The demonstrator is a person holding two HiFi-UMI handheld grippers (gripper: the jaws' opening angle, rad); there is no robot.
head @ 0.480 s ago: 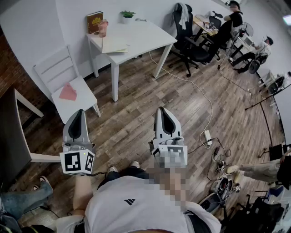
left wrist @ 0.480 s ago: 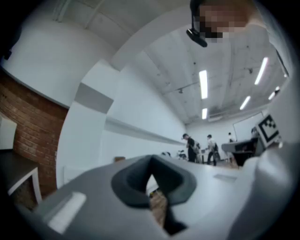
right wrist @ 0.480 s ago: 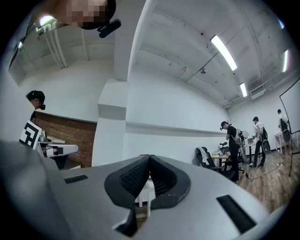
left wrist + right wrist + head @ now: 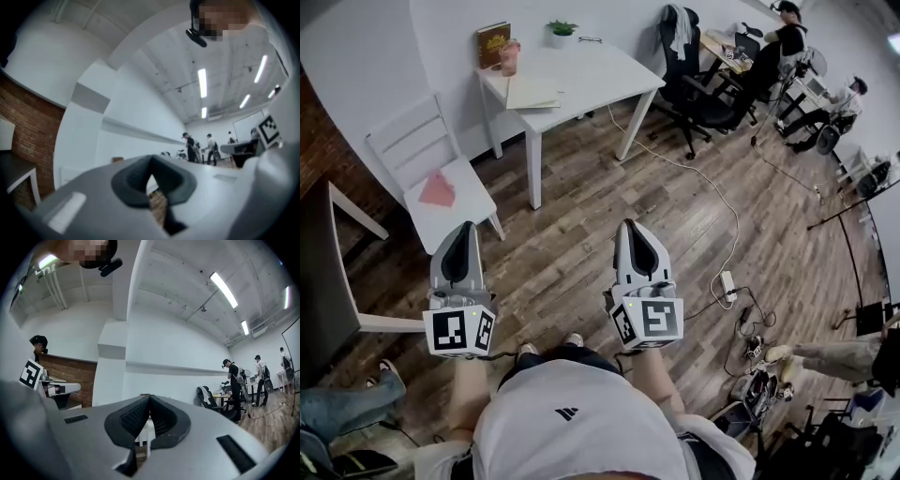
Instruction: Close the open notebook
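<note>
We have not begun. At the left a white chair [image 4: 471, 202] stands beside the white table [image 4: 609, 70], and on the table's near-left part lies the notebook [image 4: 534, 92], a pale cream thing (too small from here for us to tell how its pages lie), well apart from both our grippers. All the task is left, as we judge it: the approach, then the folding shut. Our left gripper [image 4: 467, 230] has its jaws together on nothing. Our right gripper [image 4: 628, 226] likewise has tips meeting, empty, and both are over the wooden floor [image 4: 572, 253].
</note>
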